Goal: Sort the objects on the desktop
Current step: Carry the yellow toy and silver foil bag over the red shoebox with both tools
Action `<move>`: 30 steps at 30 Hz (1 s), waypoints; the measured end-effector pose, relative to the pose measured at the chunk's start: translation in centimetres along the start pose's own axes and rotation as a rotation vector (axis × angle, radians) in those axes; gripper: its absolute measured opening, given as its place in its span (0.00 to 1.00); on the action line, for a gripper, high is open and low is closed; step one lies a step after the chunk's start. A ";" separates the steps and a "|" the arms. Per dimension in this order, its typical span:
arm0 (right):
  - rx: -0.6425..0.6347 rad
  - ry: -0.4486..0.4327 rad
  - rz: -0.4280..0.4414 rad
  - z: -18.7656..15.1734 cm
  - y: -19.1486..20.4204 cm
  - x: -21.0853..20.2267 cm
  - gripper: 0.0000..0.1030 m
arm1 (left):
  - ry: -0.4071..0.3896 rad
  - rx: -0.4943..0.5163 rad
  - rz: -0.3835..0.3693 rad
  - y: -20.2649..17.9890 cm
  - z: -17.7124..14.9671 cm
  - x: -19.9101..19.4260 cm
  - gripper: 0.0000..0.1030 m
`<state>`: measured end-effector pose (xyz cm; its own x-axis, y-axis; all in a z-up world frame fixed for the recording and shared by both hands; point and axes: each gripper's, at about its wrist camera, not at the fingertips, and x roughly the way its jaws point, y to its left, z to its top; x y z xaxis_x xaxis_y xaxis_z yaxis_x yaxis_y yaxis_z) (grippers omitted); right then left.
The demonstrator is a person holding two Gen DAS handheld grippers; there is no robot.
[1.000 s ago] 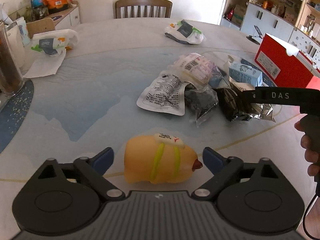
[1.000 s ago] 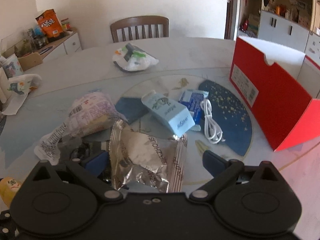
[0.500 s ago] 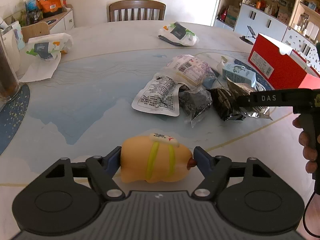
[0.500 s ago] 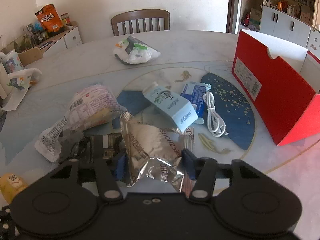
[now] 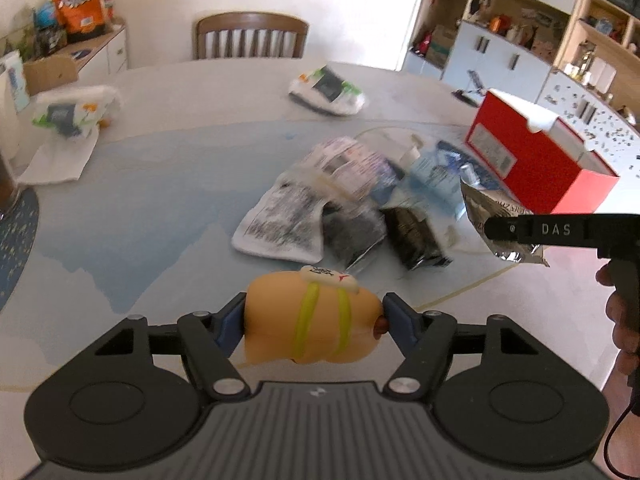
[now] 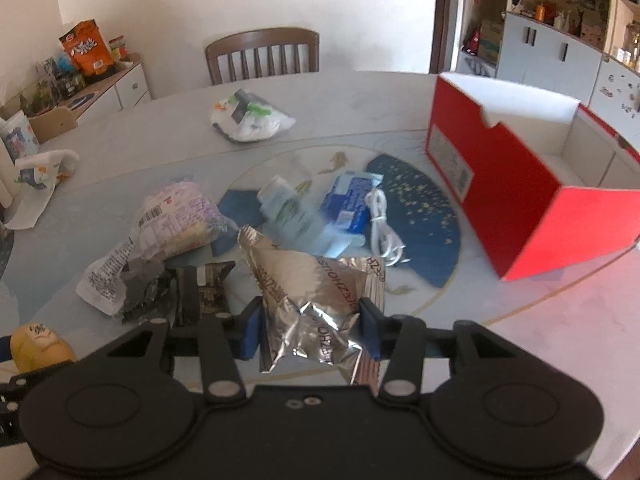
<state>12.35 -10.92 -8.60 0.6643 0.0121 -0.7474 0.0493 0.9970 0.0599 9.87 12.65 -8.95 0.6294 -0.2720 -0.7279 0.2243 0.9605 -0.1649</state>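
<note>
My left gripper [image 5: 310,322] is shut on a yellow squishy toy [image 5: 310,320] with green bands, held just above the table. The toy also shows in the right wrist view [image 6: 38,346] at the lower left. My right gripper [image 6: 310,330] is shut on a crumpled silver snack packet [image 6: 316,300] and holds it lifted off the table. In the left wrist view the right gripper [image 5: 520,230] and the packet [image 5: 486,208] are at the right, in front of the red box [image 5: 540,152].
The open red box [image 6: 516,192] stands at the right. A pile of snack bags [image 6: 180,224], a blue carton [image 6: 290,210], a blue packet [image 6: 348,204] and a white cable [image 6: 384,224] lie mid-table. White bags [image 6: 250,120] and a chair [image 6: 262,54] are farther back.
Both grippers closed, the left on the yellow toy and the right on the silver packet. Both objects have since been lifted off the table.
</note>
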 end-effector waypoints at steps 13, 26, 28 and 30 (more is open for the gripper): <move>0.055 -0.051 -0.060 1.2 -3.9 -5.8 0.47 | -0.081 0.086 -0.102 -3.9 4.0 -1.6 0.69; 0.072 -0.038 0.016 3.8 -10.5 -7.8 0.47 | -0.095 0.137 -0.128 -11.6 8.3 -1.0 0.69; 0.062 -0.043 0.032 4.7 -12.1 -7.8 0.47 | -0.101 0.135 -0.117 -13.3 9.2 -0.6 0.69; 0.049 -0.052 0.045 5.6 -13.9 -7.7 0.47 | -0.112 0.134 -0.119 -15.3 10.1 -0.1 0.69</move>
<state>10.75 -25.30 0.07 0.7046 0.0520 -0.7077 0.0540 0.9905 0.1265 13.92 -2.57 0.39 0.6700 -0.3949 -0.6286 0.3941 0.9068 -0.1497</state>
